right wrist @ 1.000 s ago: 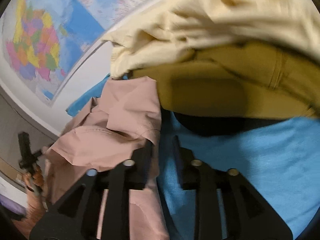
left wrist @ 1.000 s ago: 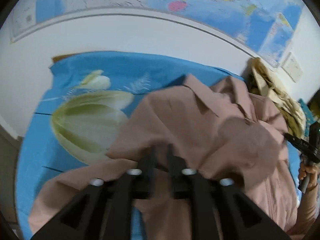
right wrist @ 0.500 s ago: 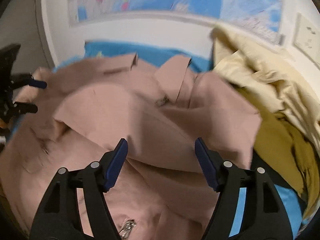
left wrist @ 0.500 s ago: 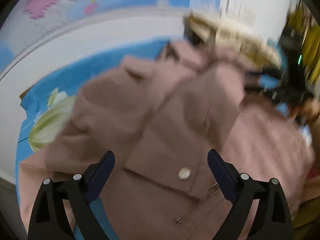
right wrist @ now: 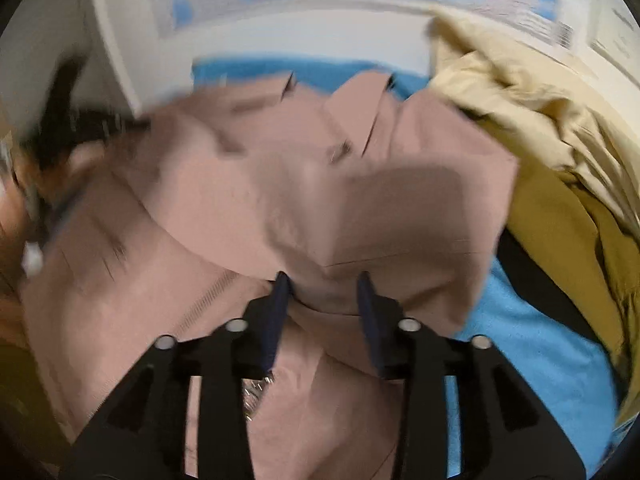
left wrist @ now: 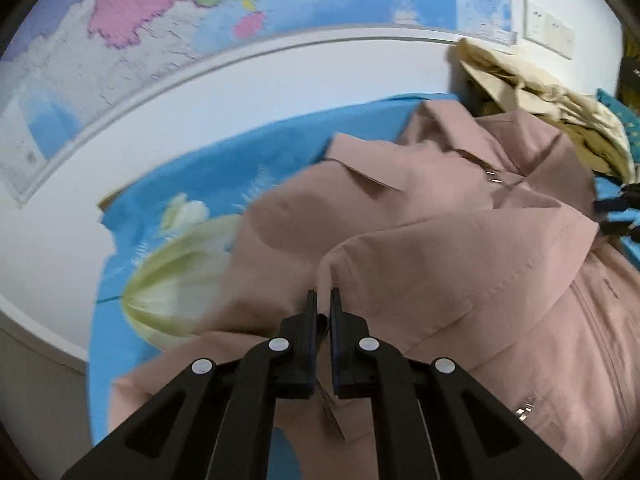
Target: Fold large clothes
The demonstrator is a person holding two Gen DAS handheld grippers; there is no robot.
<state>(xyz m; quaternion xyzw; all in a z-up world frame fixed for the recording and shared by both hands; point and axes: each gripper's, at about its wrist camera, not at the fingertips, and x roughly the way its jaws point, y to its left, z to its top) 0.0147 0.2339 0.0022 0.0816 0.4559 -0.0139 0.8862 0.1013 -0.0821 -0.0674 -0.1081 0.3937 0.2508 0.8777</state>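
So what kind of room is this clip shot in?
Probably a bedroom or home room: a blue floral sheet, a wall map, and a heap of clothes beside the pink jacket.

Bedroom, flowered blue bedsheet [left wrist: 168, 208], wall map [left wrist: 200, 12], heaped clothes [right wrist: 560, 152]

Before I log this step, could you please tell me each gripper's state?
Left gripper: closed on the pink jacket.
Right gripper: closing, jacket fabric between its jaws, not yet pinched.
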